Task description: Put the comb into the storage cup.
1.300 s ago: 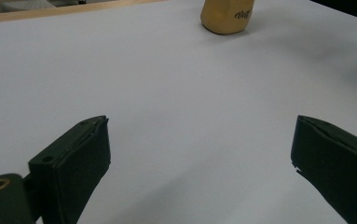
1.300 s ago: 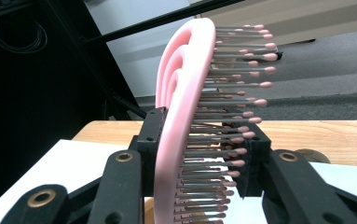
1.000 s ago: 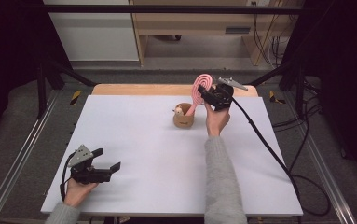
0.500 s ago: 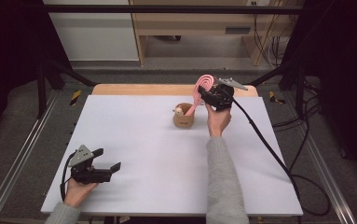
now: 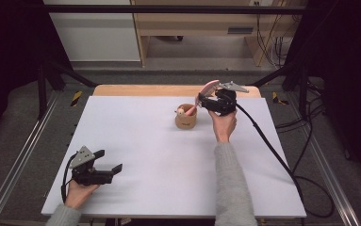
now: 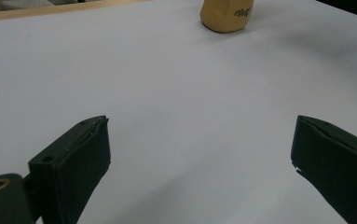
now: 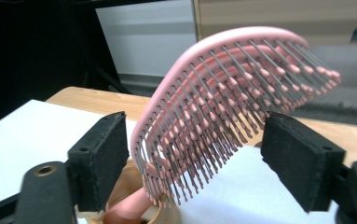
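Two tools: the right tool (image 7: 192,154) gapes around the pink brush (image 7: 223,98), slanting from its cup (image 5: 186,117); the left tool (image 5: 106,162) sits open, empty, far off.

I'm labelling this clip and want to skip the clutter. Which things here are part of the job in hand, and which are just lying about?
In the job:
- pink hairbrush, handle down in the cup, head between the open right tongs
- tan wooden cup on the white table

Just about:
- left tongs, open, resting near the table's front corner
- cables on the floor
- wooden shelf unit behind
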The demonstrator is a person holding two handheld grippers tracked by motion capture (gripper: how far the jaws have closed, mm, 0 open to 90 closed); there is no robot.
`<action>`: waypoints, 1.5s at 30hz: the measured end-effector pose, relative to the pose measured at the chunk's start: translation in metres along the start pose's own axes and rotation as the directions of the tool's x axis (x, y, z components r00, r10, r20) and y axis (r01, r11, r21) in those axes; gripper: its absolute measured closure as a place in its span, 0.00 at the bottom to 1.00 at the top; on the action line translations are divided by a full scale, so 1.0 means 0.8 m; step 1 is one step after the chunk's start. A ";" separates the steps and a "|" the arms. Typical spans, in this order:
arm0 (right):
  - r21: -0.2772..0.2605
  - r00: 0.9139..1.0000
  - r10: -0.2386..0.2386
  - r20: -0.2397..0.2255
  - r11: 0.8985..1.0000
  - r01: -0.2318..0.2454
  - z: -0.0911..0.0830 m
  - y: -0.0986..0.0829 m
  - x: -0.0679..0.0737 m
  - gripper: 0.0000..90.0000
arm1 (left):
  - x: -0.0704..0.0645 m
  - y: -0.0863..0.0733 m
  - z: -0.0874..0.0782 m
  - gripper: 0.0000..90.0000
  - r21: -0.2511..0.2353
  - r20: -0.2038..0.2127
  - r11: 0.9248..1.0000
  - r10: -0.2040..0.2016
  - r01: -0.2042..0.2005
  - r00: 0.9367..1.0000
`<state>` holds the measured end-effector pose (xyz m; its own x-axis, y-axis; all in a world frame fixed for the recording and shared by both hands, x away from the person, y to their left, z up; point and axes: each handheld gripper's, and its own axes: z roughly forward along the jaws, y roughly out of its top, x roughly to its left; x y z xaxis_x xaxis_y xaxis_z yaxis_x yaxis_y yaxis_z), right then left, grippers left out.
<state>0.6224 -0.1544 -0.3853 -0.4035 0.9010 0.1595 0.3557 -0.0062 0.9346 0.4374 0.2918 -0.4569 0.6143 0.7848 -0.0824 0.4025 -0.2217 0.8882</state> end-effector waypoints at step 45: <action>-0.031 0.965 -0.143 -0.221 0.990 0.139 -0.097 -0.022 0.027 0.00 | -0.001 0.000 0.001 0.05 -0.003 -0.003 1.000 0.002 -0.002 1.000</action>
<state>0.5420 -0.1689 -0.3736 -0.6260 0.7745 0.0908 0.2696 0.1057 0.9572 0.4374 0.2911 -0.4570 0.6133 0.7859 -0.0789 0.3988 -0.2219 0.8898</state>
